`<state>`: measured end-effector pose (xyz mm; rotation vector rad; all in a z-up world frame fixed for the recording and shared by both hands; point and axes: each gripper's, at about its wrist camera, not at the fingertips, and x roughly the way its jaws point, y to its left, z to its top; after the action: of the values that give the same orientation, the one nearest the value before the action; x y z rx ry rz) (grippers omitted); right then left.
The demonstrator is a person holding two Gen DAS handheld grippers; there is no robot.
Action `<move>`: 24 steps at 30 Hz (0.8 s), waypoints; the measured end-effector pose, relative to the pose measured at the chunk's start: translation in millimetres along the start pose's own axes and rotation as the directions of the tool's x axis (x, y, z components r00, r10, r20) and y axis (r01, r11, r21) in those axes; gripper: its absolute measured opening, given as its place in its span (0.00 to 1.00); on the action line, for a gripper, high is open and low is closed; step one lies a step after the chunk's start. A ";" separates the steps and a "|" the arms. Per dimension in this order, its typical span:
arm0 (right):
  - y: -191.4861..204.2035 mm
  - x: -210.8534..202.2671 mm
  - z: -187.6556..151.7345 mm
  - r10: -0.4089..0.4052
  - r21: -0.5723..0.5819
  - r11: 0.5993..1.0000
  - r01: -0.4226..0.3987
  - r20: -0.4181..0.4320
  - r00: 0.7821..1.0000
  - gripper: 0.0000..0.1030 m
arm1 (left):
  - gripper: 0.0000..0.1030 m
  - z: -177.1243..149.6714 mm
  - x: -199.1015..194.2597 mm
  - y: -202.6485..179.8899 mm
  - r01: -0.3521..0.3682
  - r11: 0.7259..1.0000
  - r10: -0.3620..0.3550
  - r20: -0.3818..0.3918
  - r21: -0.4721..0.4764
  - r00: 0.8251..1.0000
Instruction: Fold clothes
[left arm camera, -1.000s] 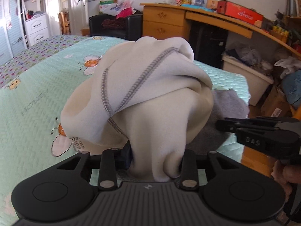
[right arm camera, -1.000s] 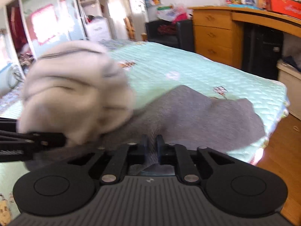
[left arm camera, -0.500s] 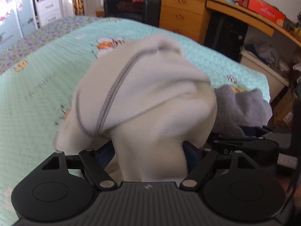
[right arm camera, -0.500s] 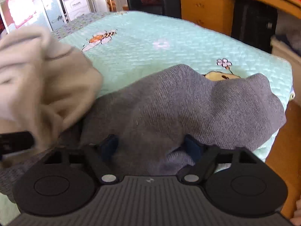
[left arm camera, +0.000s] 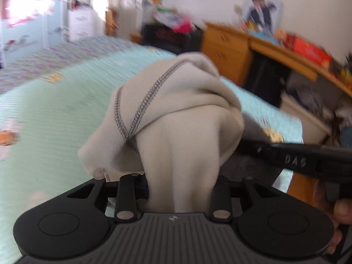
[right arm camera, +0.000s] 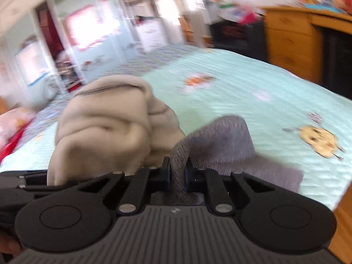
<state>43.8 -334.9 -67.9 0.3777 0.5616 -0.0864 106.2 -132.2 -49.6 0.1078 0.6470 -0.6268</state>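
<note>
A cream garment (left arm camera: pixel 176 118) with grey stitched seams is bunched up over my left gripper (left arm camera: pixel 180 176), whose jaws close on its thick fold and hold it above the bed. The same bundle shows in the right wrist view (right arm camera: pixel 110 127) at the left. My right gripper (right arm camera: pixel 177 171) is shut on the grey knitted part of the clothing (right arm camera: pixel 222 140), which trails onto the mint quilt. The right gripper's black body (left arm camera: pixel 303 160) crosses the left wrist view at the right.
The mint green quilted bed (right arm camera: pixel 253 88) with cartoon prints spreads ahead. A wooden desk with drawers (left arm camera: pixel 231 48) stands at the back right, a black chair (left arm camera: pixel 167 37) beside it. The bed edge and wooden floor (right arm camera: pixel 343 215) lie at the right.
Both grippers opened half a second ago and have shut again on the cloth. Both cameras tilted up and swung, and the garment is lifted off the bed again.
</note>
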 end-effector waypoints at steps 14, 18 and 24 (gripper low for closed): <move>249.3 -1.1 0.9 0.426 -0.279 0.867 -0.412 -0.010 0.904 0.31 | 0.59 -46.3 -179.7 110.0 -0.505 0.858 0.513 0.178 -0.093 0.840; 274.2 48.2 -63.1 0.203 -0.334 0.902 -0.275 -0.237 0.950 0.47 | 0.55 -128.7 -154.6 144.1 -0.550 0.817 0.548 -0.060 -0.172 0.834; 270.7 23.3 -109.7 0.270 -0.259 0.895 -0.363 -0.334 0.903 0.47 | 0.58 -182.6 -175.3 135.6 -0.472 0.824 0.484 -0.042 -0.314 0.874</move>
<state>57.6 -42.3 -77.7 0.1641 0.7834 0.3831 -21.3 119.2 -104.5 -0.0432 0.6426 -0.0310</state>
